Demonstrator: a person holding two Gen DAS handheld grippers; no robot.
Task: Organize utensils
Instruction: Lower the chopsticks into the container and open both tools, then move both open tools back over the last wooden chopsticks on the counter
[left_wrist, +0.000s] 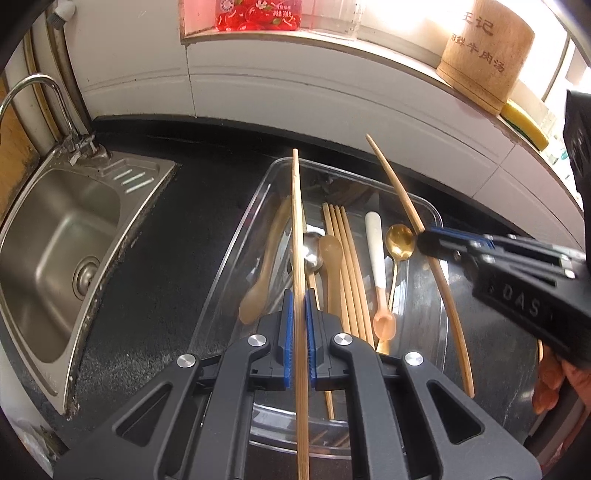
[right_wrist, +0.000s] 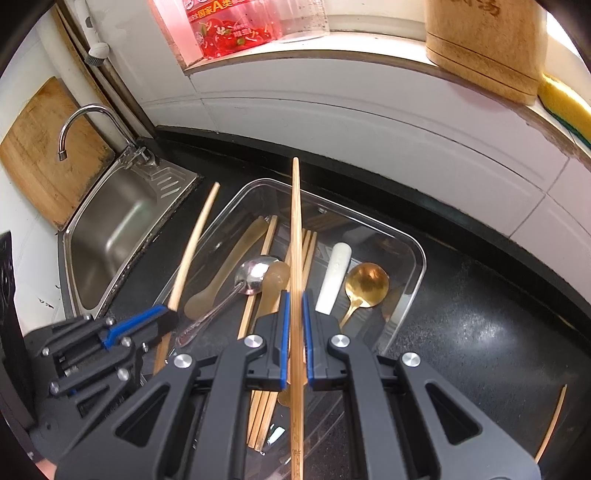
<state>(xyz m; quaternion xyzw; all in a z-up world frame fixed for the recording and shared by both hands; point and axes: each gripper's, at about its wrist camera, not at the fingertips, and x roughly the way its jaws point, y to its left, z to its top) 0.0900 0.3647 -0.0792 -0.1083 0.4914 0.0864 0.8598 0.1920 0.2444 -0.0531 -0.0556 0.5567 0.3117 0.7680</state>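
Observation:
My left gripper (left_wrist: 300, 325) is shut on a bamboo chopstick (left_wrist: 297, 229) and holds it lengthwise over the clear plastic tray (left_wrist: 236, 236). My right gripper (right_wrist: 294, 332) is shut on a second bamboo chopstick (right_wrist: 295, 221) over the same tray (right_wrist: 417, 273). Each gripper shows in the other view: the right one (left_wrist: 424, 242) with its chopstick (left_wrist: 402, 192), the left one (right_wrist: 166, 314) with its chopstick (right_wrist: 195, 236). In the tray lie several chopsticks (left_wrist: 347, 266), a steel spoon (right_wrist: 255, 273), a gold spoon (right_wrist: 367, 284), amber spoons (left_wrist: 258, 295) and a white-handled spoon (left_wrist: 378, 258).
A steel sink (left_wrist: 62, 236) with a tap (left_wrist: 40, 96) lies left of the tray on the black counter (right_wrist: 480, 332). A cutting board (right_wrist: 40, 147) leans behind the sink. A wooden holder (left_wrist: 487, 55) and yellow sponge (right_wrist: 565, 107) sit on the ledge. One chopstick (right_wrist: 554, 421) lies on the counter right.

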